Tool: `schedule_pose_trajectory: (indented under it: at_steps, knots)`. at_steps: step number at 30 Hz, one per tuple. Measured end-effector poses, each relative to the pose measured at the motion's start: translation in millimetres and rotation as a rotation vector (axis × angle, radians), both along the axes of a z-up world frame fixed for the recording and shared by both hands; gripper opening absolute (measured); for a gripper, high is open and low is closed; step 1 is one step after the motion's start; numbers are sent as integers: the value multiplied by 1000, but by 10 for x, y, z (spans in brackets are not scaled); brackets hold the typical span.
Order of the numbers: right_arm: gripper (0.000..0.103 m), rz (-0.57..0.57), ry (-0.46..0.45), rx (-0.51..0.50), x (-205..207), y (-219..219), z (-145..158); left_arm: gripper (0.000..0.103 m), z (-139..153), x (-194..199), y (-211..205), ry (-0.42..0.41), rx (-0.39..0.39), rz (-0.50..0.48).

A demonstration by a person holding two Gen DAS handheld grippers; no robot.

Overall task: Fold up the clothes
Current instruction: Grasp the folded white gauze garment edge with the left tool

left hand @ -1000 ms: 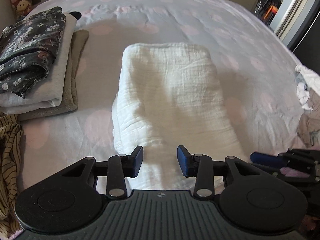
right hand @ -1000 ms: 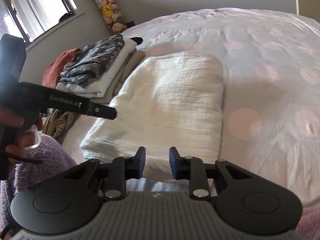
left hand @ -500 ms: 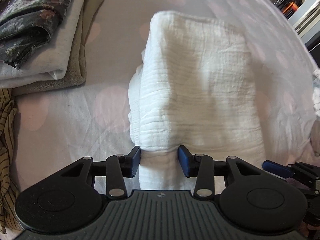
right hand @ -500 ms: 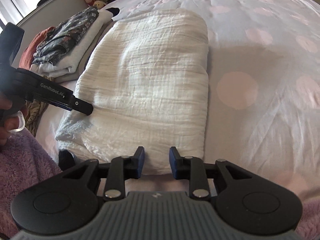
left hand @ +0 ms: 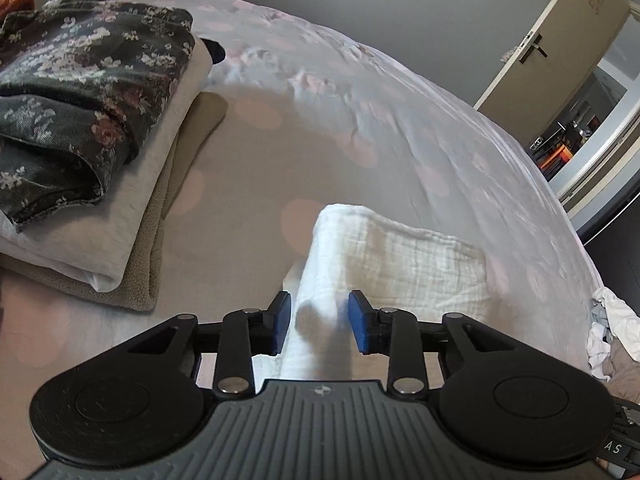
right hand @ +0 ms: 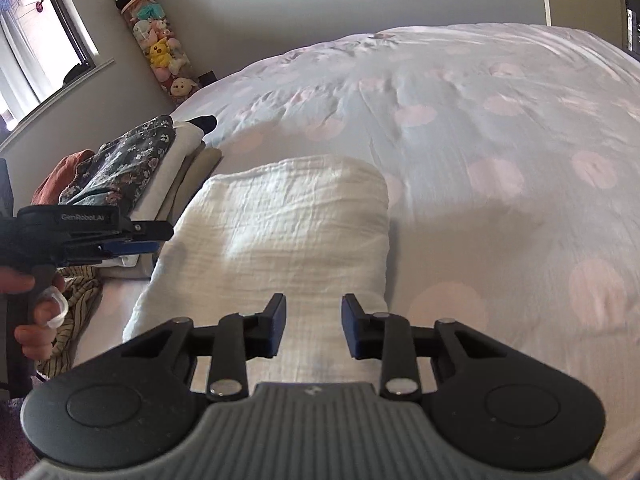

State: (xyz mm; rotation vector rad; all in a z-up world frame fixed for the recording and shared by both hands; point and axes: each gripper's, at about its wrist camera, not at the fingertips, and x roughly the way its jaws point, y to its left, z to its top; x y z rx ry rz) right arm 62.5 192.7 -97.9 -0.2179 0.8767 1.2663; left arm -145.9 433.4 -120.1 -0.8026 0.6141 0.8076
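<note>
A folded white muslin cloth [left hand: 400, 264] [right hand: 296, 216] lies on the spotted bed sheet [left hand: 360, 120]. My left gripper [left hand: 319, 322] straddles the cloth's thick left edge. Its jaws are closing, and a thin gap still shows at the left pad. In the right wrist view the left gripper [right hand: 148, 240] reaches in from the left, held by a hand [right hand: 36, 308]. My right gripper [right hand: 313, 326] sits over the cloth's near right corner. Its jaws are closing too, with cloth filling the space between them.
A stack of folded clothes [left hand: 92, 92] [right hand: 120, 168], dark floral on top, sits left of the cloth. A striped garment [right hand: 80, 300] lies near the bed's left edge. Loose laundry [left hand: 612, 328] is heaped at the right edge. Plush toys [right hand: 160, 48] hang in the far corner.
Both grippers have moved forward over the cloth's near edge, so cloth now lies between their jaws. Both pairs of jaws stand narrower than half a second ago. The left view has swung up.
</note>
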Motion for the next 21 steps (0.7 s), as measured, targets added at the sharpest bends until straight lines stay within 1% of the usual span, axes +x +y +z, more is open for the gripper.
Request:
schedule_pose_trajectory:
  at_steps: [2, 5, 7, 8, 9, 10, 11, 12, 13, 15, 18, 21]
  knots:
    - [29, 0, -3, -6, 38, 142, -55, 25, -150, 21, 76, 24, -27, 8]
    - [30, -2, 9, -49, 108, 359, -227, 25, -350, 13, 131, 43, -89, 9]
    - [30, 3, 13, -73, 133, 423, -320, 27, -381, -15, 133, 26, -100, 6]
    - [32, 6, 18, -76, 145, 436, -355, 29, -394, -30, 133, 18, -104, 5]
    - [38, 11, 23, -67, 164, 427, -364, 38, -387, -55, 123, 8, -104, 5]
    - [41, 17, 28, -55, 183, 415, -368, 55, -378, -81, 112, -2, -104, 6]
    - [49, 14, 27, -48, 208, 398, -364, 60, -369, -107, 101, -13, -103, 7]
    - [59, 9, 24, -42, 233, 381, -358, 61, -404, -116, 102, -11, -122, 4]
    - [61, -4, 30, -45, 272, 370, -366, 62, -443, -123, 104, -9, -143, 0]
    - [62, -31, 62, -57, 368, 358, -400, 63, -499, -137, 114, -12, -175, -2]
    - [65, -57, 151, -78, 491, 396, -524, 62, -542, -155, 139, -33, -207, 3]
    - [67, -61, 211, -95, 540, 466, -658, 62, -557, -124, 129, -30, -195, -27]
